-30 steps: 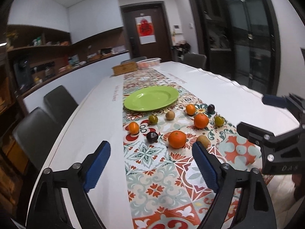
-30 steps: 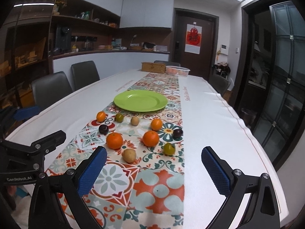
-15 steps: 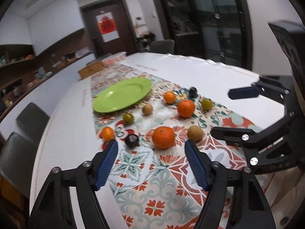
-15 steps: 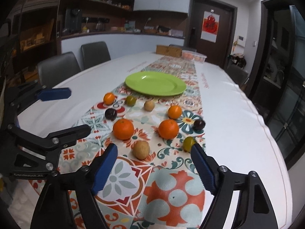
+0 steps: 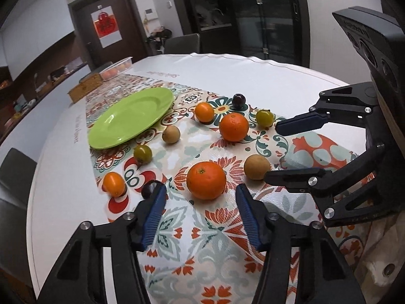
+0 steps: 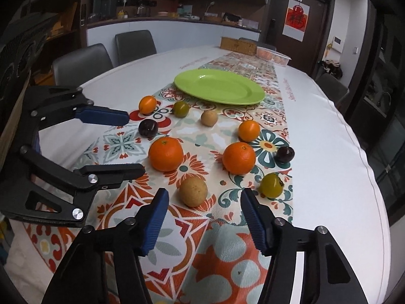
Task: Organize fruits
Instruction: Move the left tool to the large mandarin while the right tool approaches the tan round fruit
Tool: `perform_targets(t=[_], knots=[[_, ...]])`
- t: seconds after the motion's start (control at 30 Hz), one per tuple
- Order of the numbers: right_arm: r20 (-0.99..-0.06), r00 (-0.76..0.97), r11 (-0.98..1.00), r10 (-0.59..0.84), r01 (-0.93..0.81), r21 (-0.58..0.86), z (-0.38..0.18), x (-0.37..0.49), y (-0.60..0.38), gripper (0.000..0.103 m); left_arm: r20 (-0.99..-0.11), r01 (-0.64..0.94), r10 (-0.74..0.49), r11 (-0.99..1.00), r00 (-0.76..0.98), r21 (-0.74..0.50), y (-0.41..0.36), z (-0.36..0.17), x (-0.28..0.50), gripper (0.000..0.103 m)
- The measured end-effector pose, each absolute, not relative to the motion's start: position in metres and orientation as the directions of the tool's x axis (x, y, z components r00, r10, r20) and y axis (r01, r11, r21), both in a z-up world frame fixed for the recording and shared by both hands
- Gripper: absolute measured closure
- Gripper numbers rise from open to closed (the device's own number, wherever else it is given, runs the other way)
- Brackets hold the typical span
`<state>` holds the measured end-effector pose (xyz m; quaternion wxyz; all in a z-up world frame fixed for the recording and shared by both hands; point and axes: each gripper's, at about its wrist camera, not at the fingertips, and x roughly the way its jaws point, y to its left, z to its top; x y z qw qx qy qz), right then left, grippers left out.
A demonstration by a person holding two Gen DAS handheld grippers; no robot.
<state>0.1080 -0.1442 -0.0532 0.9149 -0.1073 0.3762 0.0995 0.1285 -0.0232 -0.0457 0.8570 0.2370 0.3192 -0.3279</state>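
Both grippers, left point(image 5: 201, 195) and right point(image 6: 203, 196), empty-jawed and closing, fruit ahead, bare white tablecloth point(image 6: 329, 157) toward either edge.

Both grippers lower, nearer fruit; left gripper point(image 5: 201, 193) and right gripper point(image 6: 203, 196) jaws closing, empty.

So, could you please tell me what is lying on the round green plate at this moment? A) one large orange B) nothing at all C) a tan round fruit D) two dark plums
B: the round green plate shows only bare glossy surface in both wrist views, while every fruit, such as the nearest large orange, lies on the patterned table runner.
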Motion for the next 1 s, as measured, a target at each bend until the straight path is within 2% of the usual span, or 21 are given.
perform_targets(t=[0.23, 0.53, 0.6, 0.73, 1.0], knots=[[-0.741, 0.660, 0.946, 0.126, -0.304, -0.111, -0.061, 0.119, -0.139, 0.058, -0.734, 0.745, -0.430, 0.649, 0.526, 0.153, -0.027, -0.053, 0.142, 0.054], [-0.762, 0.629, 0.944, 0.156, -0.322, -0.073, -0.068, 0.125, -0.142, 0.065, -0.750, 0.760, -0.426, 0.632, 0.506, 0.153, -0.037, -0.059, 0.149, 0.054], [-0.765, 0.621, 0.943, 0.171, -0.328, -0.054, -0.069, 0.126, -0.142, 0.070, -0.755, 0.759, -0.424, 0.634, 0.500, 0.147, -0.039, -0.061, 0.152, 0.054], [-0.771, 0.607, 0.942, 0.191, -0.335, -0.030, -0.071, 0.129, -0.143, 0.074, -0.764, 0.752, -0.420, 0.648, 0.490, 0.126, -0.039, -0.062, 0.157, 0.055], [-0.767, 0.610, 0.948, 0.200, -0.317, -0.004, -0.068, 0.128, -0.150, 0.074, -0.772, 0.714, -0.402, 0.693, 0.493, 0.095, -0.041, -0.063, 0.161, 0.062]])
